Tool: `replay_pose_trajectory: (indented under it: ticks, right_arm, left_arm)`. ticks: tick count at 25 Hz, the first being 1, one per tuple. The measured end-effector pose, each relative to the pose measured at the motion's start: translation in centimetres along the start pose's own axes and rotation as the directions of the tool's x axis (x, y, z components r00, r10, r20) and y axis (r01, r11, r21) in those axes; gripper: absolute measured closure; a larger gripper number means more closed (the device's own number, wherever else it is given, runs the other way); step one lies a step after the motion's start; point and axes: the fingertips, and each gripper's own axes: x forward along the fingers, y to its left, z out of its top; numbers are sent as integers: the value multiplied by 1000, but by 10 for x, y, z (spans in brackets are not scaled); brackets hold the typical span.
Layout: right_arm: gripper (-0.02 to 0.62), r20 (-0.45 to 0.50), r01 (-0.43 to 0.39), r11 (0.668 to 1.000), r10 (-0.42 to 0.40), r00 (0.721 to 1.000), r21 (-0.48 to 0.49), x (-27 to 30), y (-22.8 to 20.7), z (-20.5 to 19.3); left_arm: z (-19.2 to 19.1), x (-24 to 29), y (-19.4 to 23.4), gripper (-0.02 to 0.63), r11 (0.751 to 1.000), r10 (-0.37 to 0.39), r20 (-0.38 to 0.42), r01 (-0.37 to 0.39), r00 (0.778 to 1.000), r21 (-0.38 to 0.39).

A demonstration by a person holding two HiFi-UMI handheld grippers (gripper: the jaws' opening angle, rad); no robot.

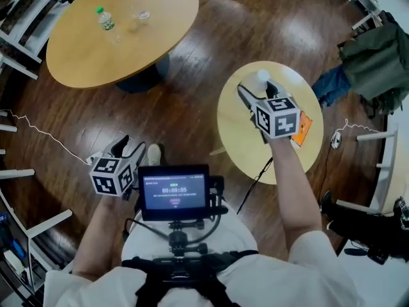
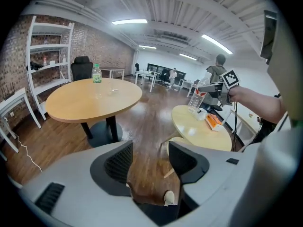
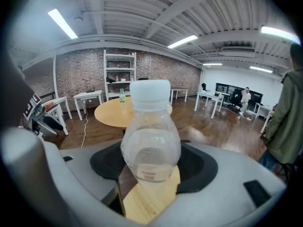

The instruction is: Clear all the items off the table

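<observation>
A clear plastic bottle [image 3: 150, 145] with a white cap fills the right gripper view, and my right gripper [image 3: 150, 167] is shut on its body. From the head view the bottle [image 1: 262, 77] is over the far side of the small round table [image 1: 243, 139], with the right gripper [image 1: 252, 96] around it. An orange packet [image 1: 301, 128] lies on that table by my right wrist. My left gripper [image 1: 124, 149] hangs low over the wooden floor, open and holding nothing [image 2: 150, 160]. The left gripper view shows the bottle [image 2: 196, 98] and the orange packet [image 2: 214, 121] on the small table.
A large round table [image 1: 121, 31] stands at the far left with a green-capped bottle [image 1: 104, 19] and a clear cup [image 1: 140, 15] on it. White shelving [image 2: 47, 56] stands by the brick wall. A green jacket [image 1: 377, 62] hangs at the right.
</observation>
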Motion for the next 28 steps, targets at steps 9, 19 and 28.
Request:
replay_pose_trajectory:
  ticks: [9, 19, 28]
  right_arm:
    - [282, 26, -94, 991, 97, 995, -92, 115, 94, 125]
    - [282, 14, -196, 972, 199, 980, -130, 271, 196, 213]
    - [281, -34, -167, 981, 165, 986, -99, 405, 198, 227]
  left_arm:
    - [43, 2, 133, 362, 1000, 11, 63, -10, 998, -13]
    - [69, -14, 259, 362, 997, 65, 60, -63, 996, -43]
    - [57, -19, 325, 362, 981, 136, 27, -131, 990, -140]
